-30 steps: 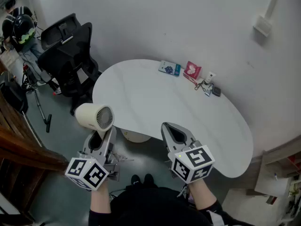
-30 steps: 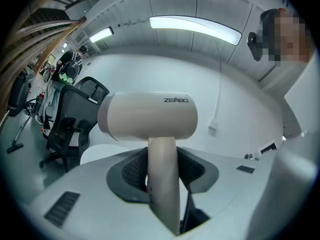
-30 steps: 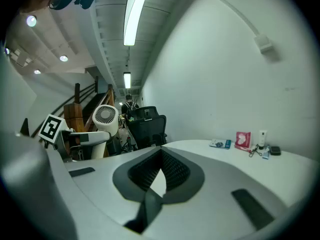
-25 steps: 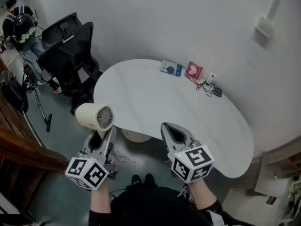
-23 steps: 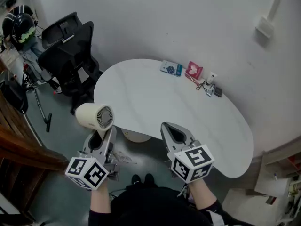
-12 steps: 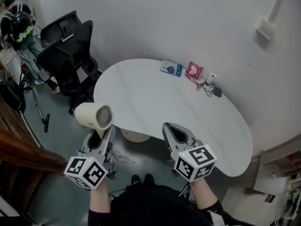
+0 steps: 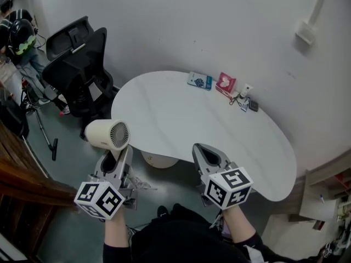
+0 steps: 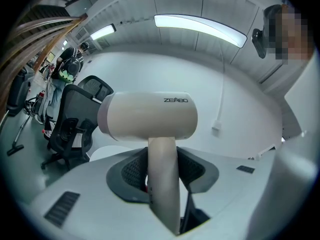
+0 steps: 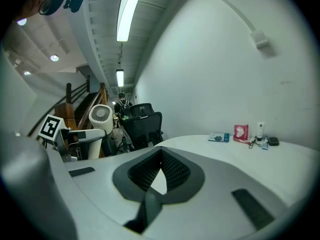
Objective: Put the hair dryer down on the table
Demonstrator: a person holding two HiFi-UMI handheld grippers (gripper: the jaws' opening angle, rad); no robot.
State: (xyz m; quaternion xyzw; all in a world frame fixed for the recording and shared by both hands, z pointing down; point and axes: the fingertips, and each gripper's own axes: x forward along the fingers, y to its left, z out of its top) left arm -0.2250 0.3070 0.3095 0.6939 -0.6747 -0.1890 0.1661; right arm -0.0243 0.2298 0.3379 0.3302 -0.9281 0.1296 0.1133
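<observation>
Pinching hair dryer point(image 7: 107, 134) handle upright, L claw point(image 7: 117, 154) sits off table point(image 7: 181, 119) edge; table lies fwd-right. R claw point(image 7: 201, 150) pressed together, empty.

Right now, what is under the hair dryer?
Grey floor shows beneath the hair dryer, just off the table's edge; the left tool gripping its handle covers the spot directly below.

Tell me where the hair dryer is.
In the head view the hair dryer is lower left, gripped by its handle in the left tongs, beside the table's near-left edge.
</observation>
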